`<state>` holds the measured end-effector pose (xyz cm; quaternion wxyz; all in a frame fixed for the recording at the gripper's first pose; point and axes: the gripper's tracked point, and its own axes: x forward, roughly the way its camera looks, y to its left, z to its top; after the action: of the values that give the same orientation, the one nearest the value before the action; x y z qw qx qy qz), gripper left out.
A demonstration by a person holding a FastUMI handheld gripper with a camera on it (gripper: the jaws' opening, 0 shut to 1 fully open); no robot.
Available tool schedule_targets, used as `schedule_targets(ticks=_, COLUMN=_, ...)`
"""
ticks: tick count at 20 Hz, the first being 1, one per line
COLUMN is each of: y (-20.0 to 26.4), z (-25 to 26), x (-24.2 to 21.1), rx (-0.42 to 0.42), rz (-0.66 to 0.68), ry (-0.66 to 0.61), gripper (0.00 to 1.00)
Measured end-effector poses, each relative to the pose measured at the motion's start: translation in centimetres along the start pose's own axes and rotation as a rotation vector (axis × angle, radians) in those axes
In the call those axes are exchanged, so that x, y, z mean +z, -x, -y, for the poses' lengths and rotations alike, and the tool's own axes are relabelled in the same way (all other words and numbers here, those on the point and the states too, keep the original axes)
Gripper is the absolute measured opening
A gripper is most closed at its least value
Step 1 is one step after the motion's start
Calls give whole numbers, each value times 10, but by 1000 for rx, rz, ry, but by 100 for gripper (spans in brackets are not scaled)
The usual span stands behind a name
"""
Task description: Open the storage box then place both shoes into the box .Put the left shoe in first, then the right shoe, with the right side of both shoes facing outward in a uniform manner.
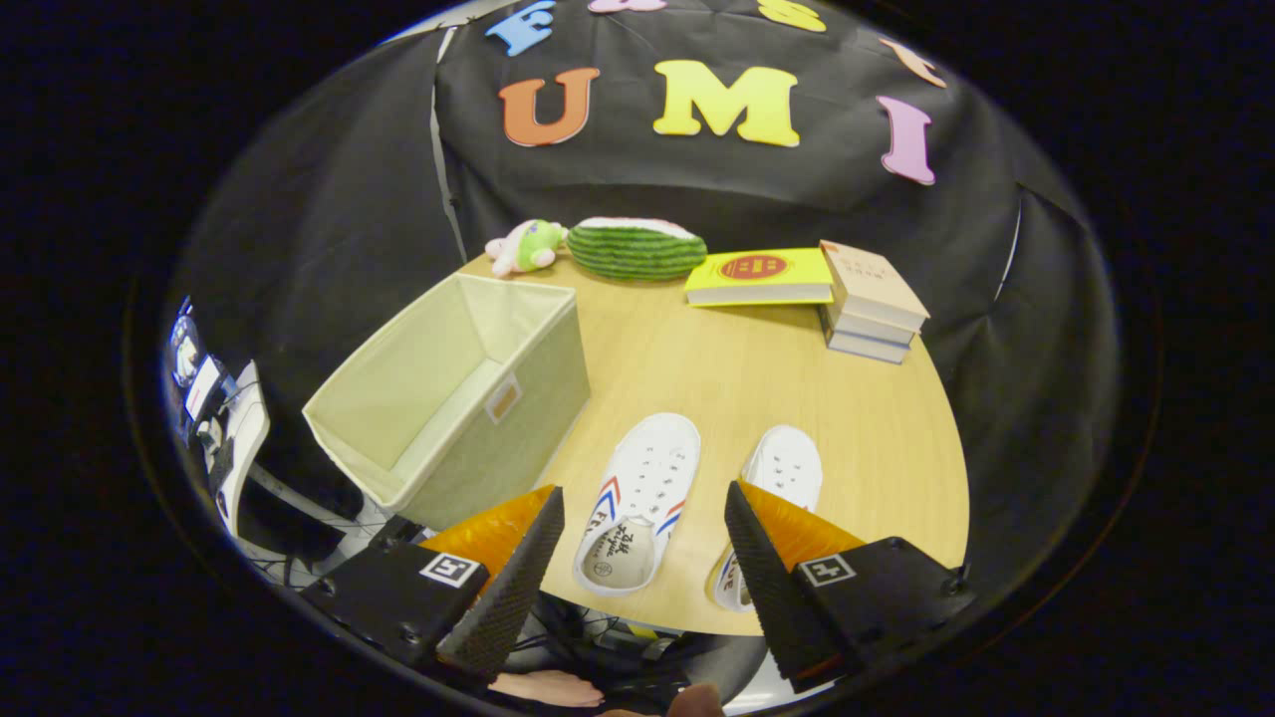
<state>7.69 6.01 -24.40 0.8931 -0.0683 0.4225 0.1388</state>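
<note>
Gripper view: fingers (644, 498) spread wide, nothing held, hanging above the near edge of the round wooden worktop (737, 368). Left shoe (639, 501) lies between the fingers, white canvas with red and blue side stripes, laceless eyelets showing, toe pointing away, heel opening toward the fingers. Right shoe (777, 488) sits just beside it, same white canvas, its heel end hidden behind the right-hand finger. A narrow strip of bare wood separates the two shoes. Storage box (458, 388), pale green fabric with a small tag on its near wall, stands open-topped ahead of the left-hand finger; its interior looks bare, and part of it overhangs the worktop's edge. Open wood stretches beyond the shoes. Well beyond, along the far edge: a plush toy (525, 246), a watermelon-slice cushion (637, 249), a yellow book (759, 276), and a stack of books (872, 299). Both shoe heels lie near the worktop's near rim.
</note>
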Motion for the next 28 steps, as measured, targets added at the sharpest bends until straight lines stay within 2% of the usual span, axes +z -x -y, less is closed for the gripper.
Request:
schedule_targets(ticks=11, y=-80, z=18, x=-58, rx=12, rz=-271, ry=-76, gripper=100)
schedule_targets(ticks=16, y=-107, z=24, x=-75, rx=9, rz=-348, ry=-138, gripper=100)
schedule_targets(ticks=21, y=-118, z=14, x=-77, rx=57, rz=-372, ry=-208, gripper=92)
schedule_targets(ticks=24, y=-121, z=5, x=-77, rx=103, rz=-377, ry=-235, gripper=74)
schedule_targets(ticks=28, y=-121, z=-2, x=-76, rx=141, rz=-387, ry=-308, gripper=38)
